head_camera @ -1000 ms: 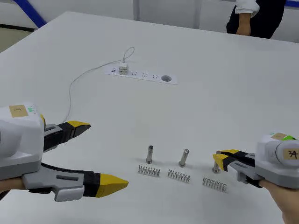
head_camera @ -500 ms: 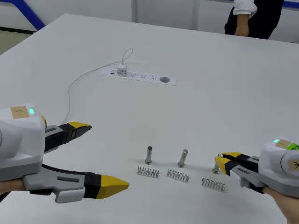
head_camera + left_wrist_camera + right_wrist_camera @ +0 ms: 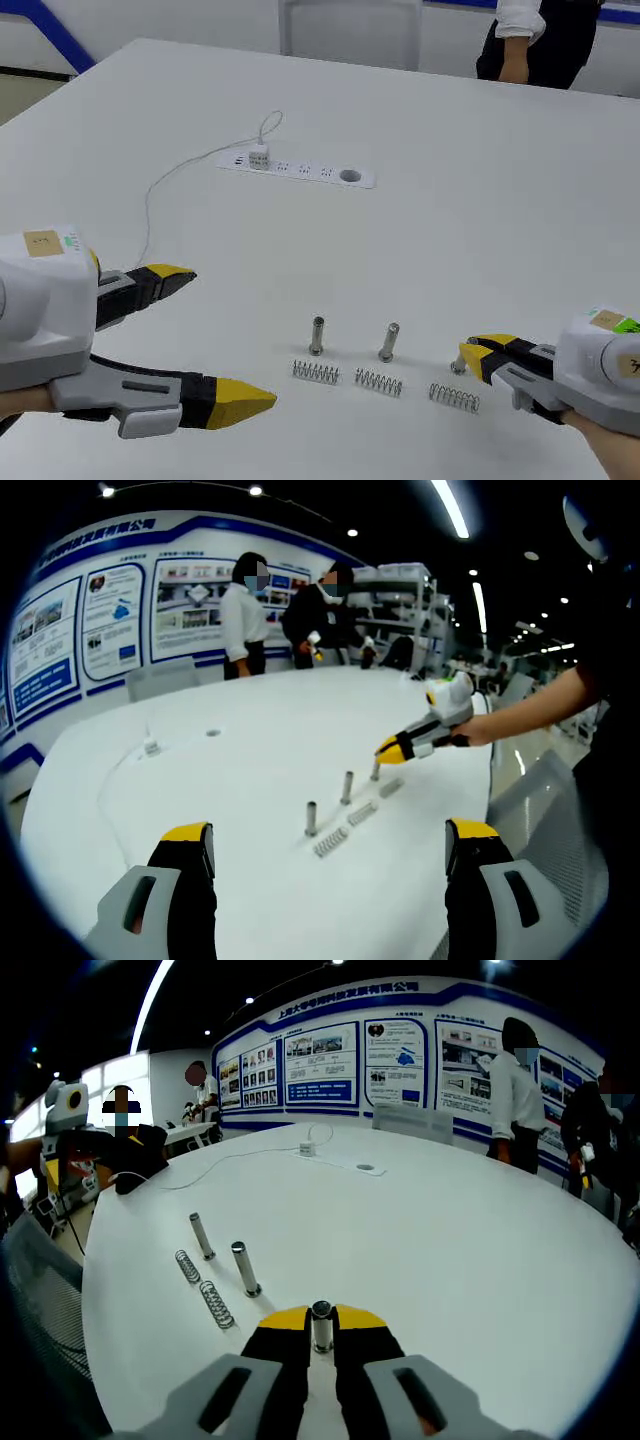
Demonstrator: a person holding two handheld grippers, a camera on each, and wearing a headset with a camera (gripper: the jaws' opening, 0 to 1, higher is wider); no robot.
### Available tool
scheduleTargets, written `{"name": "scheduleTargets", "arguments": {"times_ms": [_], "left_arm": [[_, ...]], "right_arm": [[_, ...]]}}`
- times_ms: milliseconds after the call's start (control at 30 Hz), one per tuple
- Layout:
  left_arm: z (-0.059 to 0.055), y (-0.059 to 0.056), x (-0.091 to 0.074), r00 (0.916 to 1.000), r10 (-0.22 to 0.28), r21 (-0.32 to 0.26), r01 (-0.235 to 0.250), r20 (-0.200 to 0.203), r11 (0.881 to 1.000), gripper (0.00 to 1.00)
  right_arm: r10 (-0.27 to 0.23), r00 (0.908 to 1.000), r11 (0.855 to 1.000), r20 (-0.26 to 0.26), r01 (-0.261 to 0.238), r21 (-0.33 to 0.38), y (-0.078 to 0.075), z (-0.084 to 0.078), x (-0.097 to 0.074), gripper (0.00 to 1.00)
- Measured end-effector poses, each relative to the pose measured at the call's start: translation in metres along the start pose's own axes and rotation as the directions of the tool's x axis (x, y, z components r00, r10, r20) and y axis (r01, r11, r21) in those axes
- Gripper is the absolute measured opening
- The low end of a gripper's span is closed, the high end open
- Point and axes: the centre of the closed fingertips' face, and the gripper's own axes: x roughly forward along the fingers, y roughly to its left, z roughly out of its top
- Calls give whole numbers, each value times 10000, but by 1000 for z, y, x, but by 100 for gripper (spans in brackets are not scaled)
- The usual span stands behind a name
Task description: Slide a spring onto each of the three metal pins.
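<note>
two claws sit along the near edge of the bench (image 3: 450,200). my left claw (image 3: 225,334) hangs wide open and empty by the near left corner. my right claw (image 3: 478,350), toward the near right corner, is pinched narrow on the right pin (image 3: 459,362).

just beyond lie the left spring (image 3: 316,372), middle spring (image 3: 379,382) and right spring (image 3: 454,398), each on the near side of its pin. the left pin (image 3: 317,335) and middle pin (image 3: 390,341) stand upright and bare, so no spring is threaded yet.

my worry is the right pin: it looks thin and slick, and a skewed grip could tip it or knock it into the right spring. the springs look light, so they may skitter away or squash under a hard pinch. the power strip (image 3: 296,168), toward the far edge, is well apart from the work.
</note>
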Motion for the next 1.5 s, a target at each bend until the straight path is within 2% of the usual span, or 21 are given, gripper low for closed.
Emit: {"name": "scheduleTargets", "arguments": {"times_ms": [400, 600, 700, 800, 900, 1000, 1200, 1300, 1500], "left_arm": [[2, -1, -1, 10000, 3, 79, -3, 1, 10000, 98], [3, -3, 1, 10000, -60, 141, 60, 5, 9999, 98], [3, -3, 2, 10000, -83, 148, 83, -4, 9999, 98], [1, -5, 3, 9999, -132, 142, 133, -98, 9998, 98], [-2, -5, 4, 9997, -116, 207, 120, -212, 9997, 98], [-1, -5, 5, 9997, -106, 143, 109, -202, 9998, 98], [-6, -5, 5, 9993, -84, 112, 88, -375, 9999, 98], [-8, -4, 4, 9990, -37, 69, 40, -441, 10000, 98], [-10, -3, 2, 9985, 74, 46, -72, -547, 10000, 98]], "right_arm": [[136, 9998, 9999, 126, -137, 72, -1, 7, -14, 16], [690, 9974, 9973, -209, -695, -236, 2, -2, -24, 20], [1177, 9912, 9909, -611, -1212, -579, 8, -14, -27, 21], [1865, 9775, 9728, -989, -1978, -1206, 19, -26, -28, 21], [2303, 9643, 9589, -1309, -2478, -1384, 26, -34, -27, 21], [2406, 9557, 9462, -1693, -2699, -1785, 28, -41, -24, 21], [2687, 9439, 9319, -1918, -3051, -1962, 32, -46, -15, 21], [2804, 9318, 9179, -2303, -3305, -2197, 33, -54, -11, 21], [3016, 9224, 9116, -2414, -3531, -2103, 31, -57, -9, 21]]}}
